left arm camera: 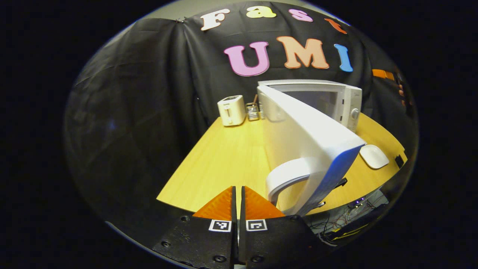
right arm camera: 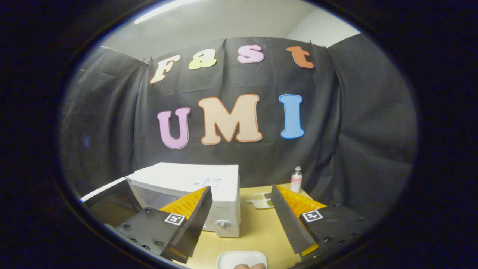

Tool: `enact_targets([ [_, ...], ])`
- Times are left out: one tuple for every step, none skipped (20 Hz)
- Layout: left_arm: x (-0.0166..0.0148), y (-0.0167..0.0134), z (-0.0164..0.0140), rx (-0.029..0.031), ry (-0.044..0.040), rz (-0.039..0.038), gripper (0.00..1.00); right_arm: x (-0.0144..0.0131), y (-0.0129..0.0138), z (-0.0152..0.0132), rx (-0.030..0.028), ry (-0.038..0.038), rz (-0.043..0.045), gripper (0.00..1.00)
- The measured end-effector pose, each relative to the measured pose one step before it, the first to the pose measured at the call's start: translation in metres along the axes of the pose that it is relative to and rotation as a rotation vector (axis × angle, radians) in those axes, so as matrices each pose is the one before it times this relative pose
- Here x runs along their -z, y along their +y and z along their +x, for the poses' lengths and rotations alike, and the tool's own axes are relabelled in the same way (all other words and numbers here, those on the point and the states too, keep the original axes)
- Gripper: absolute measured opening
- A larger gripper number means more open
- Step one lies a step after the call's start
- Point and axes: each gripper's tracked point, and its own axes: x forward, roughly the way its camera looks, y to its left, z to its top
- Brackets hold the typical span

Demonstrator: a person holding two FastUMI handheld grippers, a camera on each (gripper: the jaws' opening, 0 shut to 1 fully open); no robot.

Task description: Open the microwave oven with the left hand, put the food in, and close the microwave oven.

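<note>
The left gripper (left arm camera: 237,201) is held closed on nothing, just beside the handle (left arm camera: 287,177) of the swung-open microwave door (left arm camera: 310,138). The right gripper (right arm camera: 241,220) is spread wide above the plate of food (right arm camera: 242,259) at the tabletop's (right arm camera: 257,231) near edge, seemingly readied for pickup. The plate is cut off; the food itself is hard to identify.

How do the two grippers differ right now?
The left gripper has its jaws closed together with nothing between them; the right gripper is spread wide. The left sits beside the open microwave door; the right hovers above the white plate. Neither holds anything.
</note>
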Motion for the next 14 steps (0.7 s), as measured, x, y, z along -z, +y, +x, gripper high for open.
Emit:
enact_targets([
  [-0.00551, -0.00972, 0.00068, 0.02206, 0.00116, 0.00765, 0.0, -0.00732, -0.00784, -0.00165, 0.01221, -0.01536, 0.00632, 0.97],
  [-0.00695, -0.0108, 0.00234, 0.01744, -0.00359, 0.01552, 0.0, -0.00624, -0.00547, -0.00171, 0.00803, -0.01265, 0.00949, 0.97],
  [-0.00667, -0.01051, 0.00379, 0.01687, -0.00135, 0.01702, 0.0, -0.00401, -0.00573, 0.00039, 0.00571, -0.00714, 0.01005, 0.97],
  [-0.00759, -0.01215, 0.00503, 0.01572, -0.00497, 0.01624, 0.0, -0.00294, -0.00542, 0.00232, 0.00251, -0.00342, 0.00768, 0.97],
  [-0.0061, -0.00706, 0.00485, 0.00208, -0.00305, 0.01556, 0.0, -0.00315, -0.00533, 0.00057, -0.0017, -0.0063, -0.00161, 0.97],
  [-0.00688, -0.01052, 0.00569, 0.00855, 0.00116, 0.00538, 0.0, -0.00089, -0.00523, 0.00145, -0.00411, -0.0009, -0.01496, 0.97],
  [-0.00776, -0.01078, 0.00322, 0.00748, 0.00019, -0.00042, 0.0, -0.00141, -0.00297, -0.00034, -0.01271, 0.00159, -0.01536, 0.88],
  [-0.00805, -0.011, 0.00463, 0.00971, -0.00167, -0.00565, 0.0, -0.00163, -0.00242, -0.00194, -0.01337, -0.00072, -0.01677, 0.89],
  [-0.00702, -0.01226, 0.00441, 0.01283, -0.00648, -0.00384, 0.0, -0.0029, -0.00311, -0.00087, -0.01328, -0.00791, -0.01908, 0.89],
  [-0.00881, -0.01207, 0.00628, 0.01163, -0.00779, 0.00013, 0.0, -0.00302, -0.00361, -0.00018, -0.00899, -0.00917, -0.01933, 0.89],
  [-0.00694, -0.01021, 0.00587, 0.00732, -0.00237, 0.00365, 0.0, -0.00171, -0.00129, 0.00078, -0.00956, -0.00418, -0.014, 0.89],
  [-0.00684, -0.01, 0.00614, 0.00824, -0.00297, 0.00417, 0.0, 0.00073, 0.0004, -0.00062, -0.01428, 0.00012, -0.01033, 0.89],
  [-0.00668, -0.00931, 0.00581, 0.00931, -0.00496, 0.00451, 0.0, 0.00036, 0.00093, -0.00168, -0.011, 0.00037, -0.00373, 0.89],
  [-0.00628, -0.00974, 0.0067, 0.0104, -0.00201, 0.00338, 0.0, 0.00024, 0.0014, -0.00054, -0.01353, 0.00004, 0.003, 0.89],
])
